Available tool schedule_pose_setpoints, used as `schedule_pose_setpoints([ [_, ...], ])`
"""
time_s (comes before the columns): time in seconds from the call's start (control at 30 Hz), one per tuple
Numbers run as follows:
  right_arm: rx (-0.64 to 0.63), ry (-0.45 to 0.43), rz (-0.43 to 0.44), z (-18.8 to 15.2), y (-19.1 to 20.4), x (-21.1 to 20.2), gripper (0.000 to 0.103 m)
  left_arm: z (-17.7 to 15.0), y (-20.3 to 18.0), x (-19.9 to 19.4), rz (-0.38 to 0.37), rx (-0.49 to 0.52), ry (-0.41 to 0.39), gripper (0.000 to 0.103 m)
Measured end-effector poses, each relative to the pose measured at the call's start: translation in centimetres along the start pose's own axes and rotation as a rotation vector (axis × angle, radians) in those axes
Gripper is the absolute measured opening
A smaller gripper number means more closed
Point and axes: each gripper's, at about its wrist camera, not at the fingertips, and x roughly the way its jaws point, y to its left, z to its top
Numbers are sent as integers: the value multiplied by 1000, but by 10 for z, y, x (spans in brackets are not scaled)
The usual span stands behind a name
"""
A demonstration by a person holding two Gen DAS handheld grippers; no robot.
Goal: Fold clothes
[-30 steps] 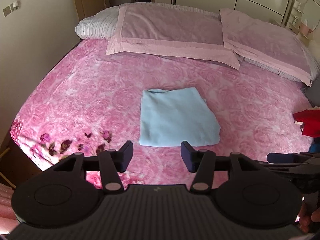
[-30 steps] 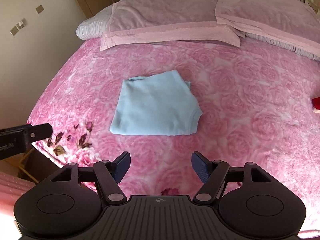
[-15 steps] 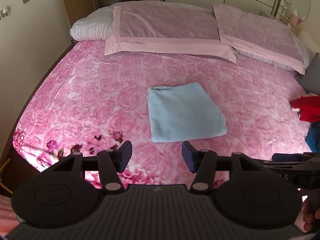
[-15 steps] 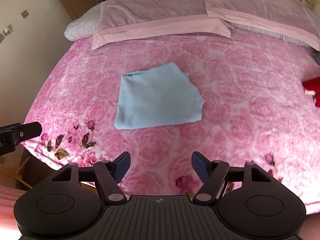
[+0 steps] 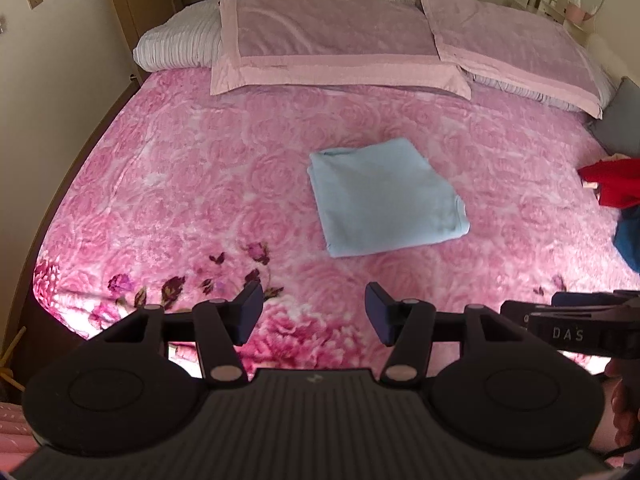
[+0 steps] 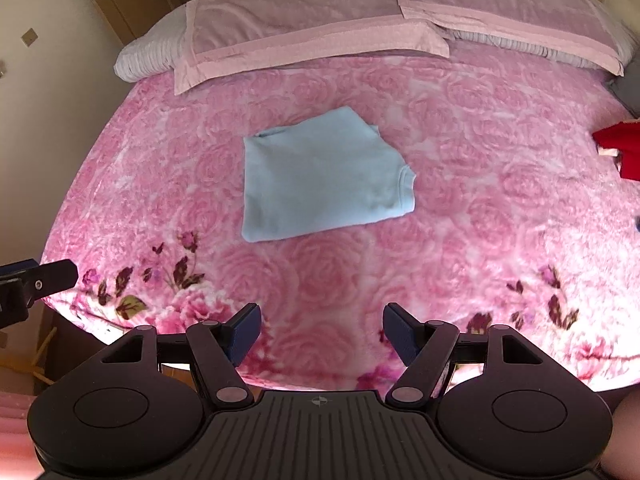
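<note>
Holding both tools above the near edge of the bed (image 5: pixel 168 184). Left gripper (image 5: pixel 314 312): jaws spread, nothing between them. Right gripper (image 6: pixel 322 332): jaws spread wider, likewise empty. Light blue garment (image 5: pixel 384 196): folded flat, mid-bed, well apart from both. Red clothing (image 5: pixel 612 184): bunched at the far right edge, blue cloth (image 5: pixel 630 236) just nearer. Risk, as I judge it: reaching right for the red piece, I could drag a finger across the folded stack and undo it.

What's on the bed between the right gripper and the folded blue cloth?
Nothing but the pink flowery blanket. In the right wrist view that stretch from the open right gripper up to the folded blue cloth is bare.
</note>
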Motion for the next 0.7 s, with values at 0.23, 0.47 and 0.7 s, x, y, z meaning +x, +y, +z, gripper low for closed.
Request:
schedule_pose_setpoints([
  [0.23,-27,-5,-29,-10,22,3,71,-13,20,3,-16,-21,34,53],
  [0.47,-57,-12,-44,-11,37,4,71,-16,32,6,-26,-39,53,54],
  [0.7,-82,-6,-62,-2,43,12,71,-8,37,20,-39,-54,72,54],
])
